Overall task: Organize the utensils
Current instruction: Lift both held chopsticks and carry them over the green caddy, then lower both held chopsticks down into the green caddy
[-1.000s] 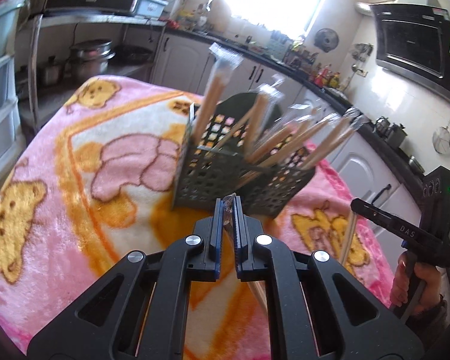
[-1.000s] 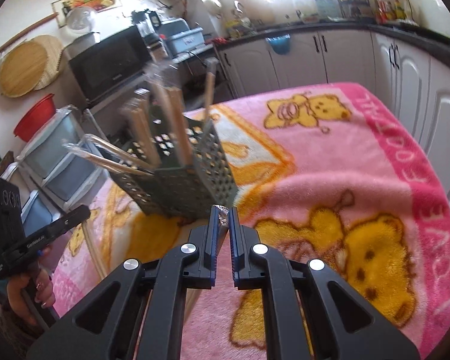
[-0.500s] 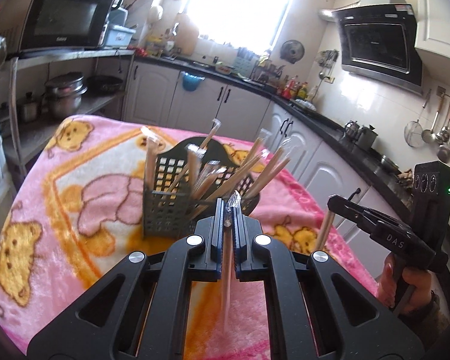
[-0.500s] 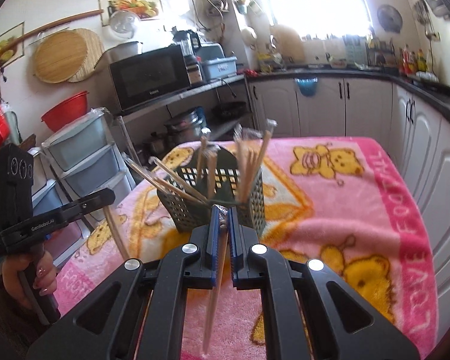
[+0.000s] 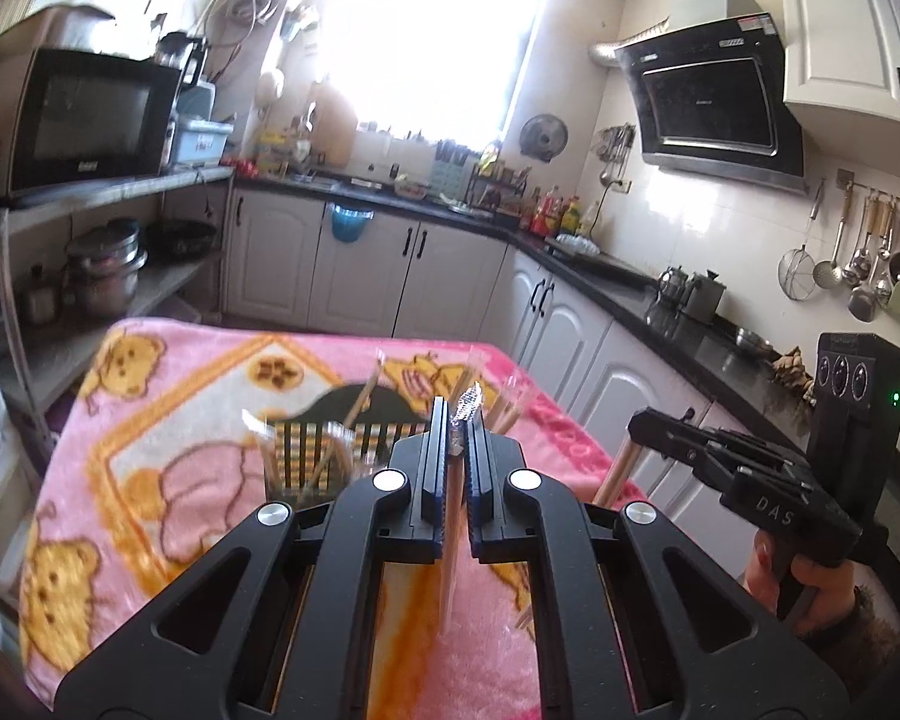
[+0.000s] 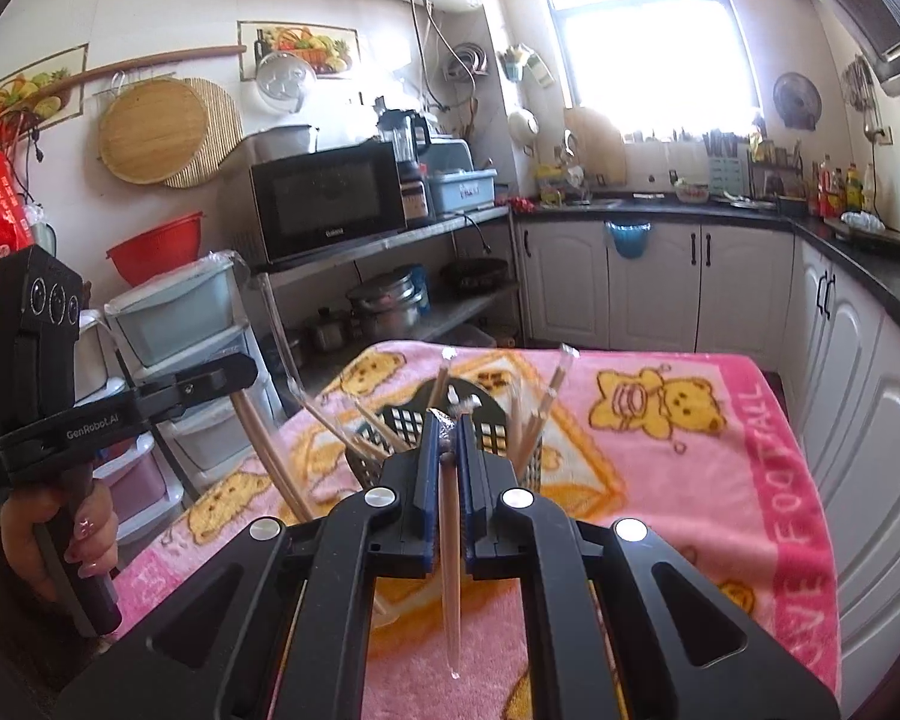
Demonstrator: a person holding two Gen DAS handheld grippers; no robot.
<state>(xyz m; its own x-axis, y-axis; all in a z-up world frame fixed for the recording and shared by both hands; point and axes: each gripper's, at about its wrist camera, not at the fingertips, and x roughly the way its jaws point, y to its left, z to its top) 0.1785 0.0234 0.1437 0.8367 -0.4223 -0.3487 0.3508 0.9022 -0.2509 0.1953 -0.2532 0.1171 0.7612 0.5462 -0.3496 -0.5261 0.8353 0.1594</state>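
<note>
My left gripper pinches a wrapped chopstick pair, long axis hanging downward; my right gripper likewise pinches its wrapped pair. Beyond stands the dark perforated plastic basket of angled chopsticks, on the fuzzy pink blanket.

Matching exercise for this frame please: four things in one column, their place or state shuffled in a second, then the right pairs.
Things:
1. left gripper
2. dark basket
3. pink blanket
4. microwave

Places or states:
A. spread over the table
B. standing on the blanket with wrapped chopsticks in it
C. on the metal shelf
D. shut on a wrapped chopstick pair hanging down

Pairs: 1-D, 2-B, 3-A, 4-C
</note>
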